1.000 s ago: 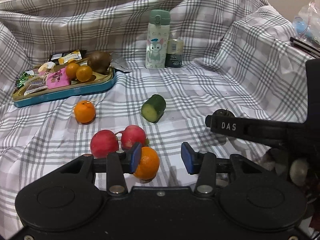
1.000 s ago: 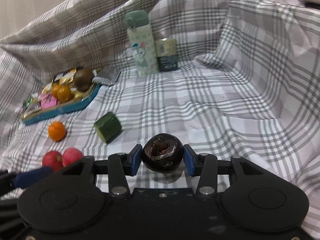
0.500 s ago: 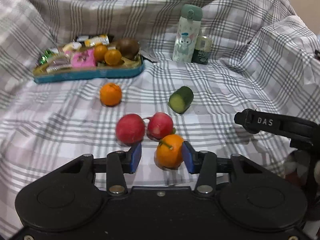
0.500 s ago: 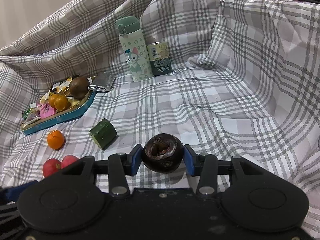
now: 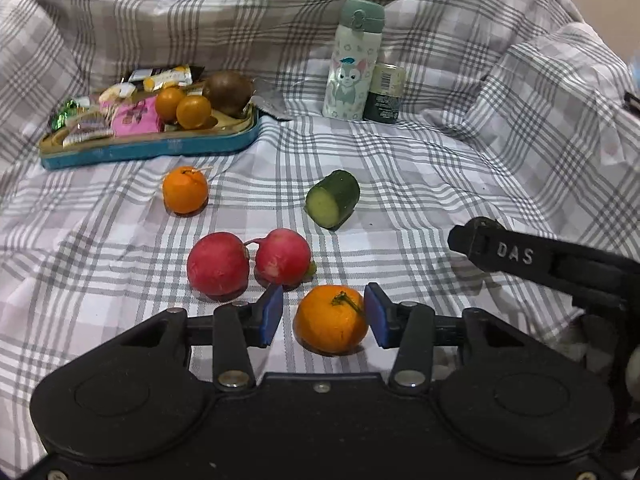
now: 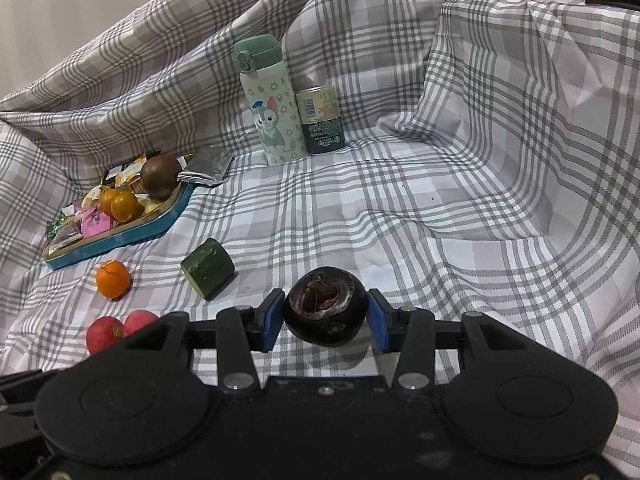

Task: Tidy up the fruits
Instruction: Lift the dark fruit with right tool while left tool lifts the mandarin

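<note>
Left wrist view: left gripper (image 5: 323, 317), jaws just narrowing, now straddles an orange (image 5: 330, 319), probably ungripped. Right gripper (image 6: 326, 319) clamps a dark fruit (image 6: 325, 309).

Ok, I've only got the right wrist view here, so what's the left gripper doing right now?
Observer: The left gripper is open around an orange lying on the cloth. Its jaws have just been closing, and there's a clear gap at the left pad.
Operator: Anything crowding that orange?
Observer: Two red radishes lie side by side just beyond the left fingertip, the nearer one close to the orange.
</note>
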A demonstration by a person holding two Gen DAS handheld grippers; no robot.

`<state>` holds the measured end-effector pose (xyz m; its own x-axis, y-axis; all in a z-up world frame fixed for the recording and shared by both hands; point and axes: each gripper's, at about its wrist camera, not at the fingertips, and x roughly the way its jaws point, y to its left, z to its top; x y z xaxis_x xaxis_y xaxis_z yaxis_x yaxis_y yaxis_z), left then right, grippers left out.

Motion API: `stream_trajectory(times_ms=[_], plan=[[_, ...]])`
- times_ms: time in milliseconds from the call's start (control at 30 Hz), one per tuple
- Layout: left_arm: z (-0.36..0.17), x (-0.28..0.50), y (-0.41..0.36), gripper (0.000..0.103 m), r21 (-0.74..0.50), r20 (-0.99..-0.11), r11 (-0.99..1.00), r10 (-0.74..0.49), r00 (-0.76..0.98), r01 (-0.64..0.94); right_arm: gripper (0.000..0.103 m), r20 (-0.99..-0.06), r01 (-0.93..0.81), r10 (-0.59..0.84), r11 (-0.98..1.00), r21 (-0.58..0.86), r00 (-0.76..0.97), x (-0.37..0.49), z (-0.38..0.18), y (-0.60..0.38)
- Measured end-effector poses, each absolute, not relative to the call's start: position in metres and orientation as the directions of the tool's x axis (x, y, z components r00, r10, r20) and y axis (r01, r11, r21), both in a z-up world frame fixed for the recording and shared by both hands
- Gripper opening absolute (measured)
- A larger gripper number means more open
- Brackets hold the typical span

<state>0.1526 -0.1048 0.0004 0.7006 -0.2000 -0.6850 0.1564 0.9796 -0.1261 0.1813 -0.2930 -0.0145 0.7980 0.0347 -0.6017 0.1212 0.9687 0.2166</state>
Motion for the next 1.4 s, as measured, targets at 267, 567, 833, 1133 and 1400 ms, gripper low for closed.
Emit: stream_trajectory(times_ms=[267, 567, 833, 1133, 1400], plan=[[-0.004, 0.15, -0.117, 0.054, -0.071, -0.689, 0.974, -0.203, 0.695, 0.213, 0.046, -0.605, 0.117, 0.036, 0.97, 0.212, 0.795, 0.182, -0.015, -0.292], [-0.014, 0.161, -0.121, 0.052, -0.046, -0.711, 0.975, -0.186, 0.678, 0.219, 0.046, -0.608, 0.094, 0.039, 0.978, 0.185, 0.793, 0.183, -0.016, -0.288], [0.01, 0.145, -0.101, 0.05, -0.087, -0.671, 0.981, -0.188, 0.718, 0.175, 0.046, -0.592, 0.052, 0.037, 0.99, 0.133, 0.805, 0.179, -0.015, -0.279], [0.045, 0.103, -0.063, 0.05, -0.058, -0.653, 0.991, -0.127, 0.746, 0.118, 0.046, -0.515, -0.076, 0.094, 0.995, 0.056, 0.852, 0.154, -0.003, -0.254], [0.048, 0.071, -0.041, 0.05, -0.055, -0.68, 0.994, -0.107, 0.725, 0.095, 0.046, -0.537, -0.136, 0.15, 0.988, 0.067, 0.83, 0.103, 0.018, -0.237]])
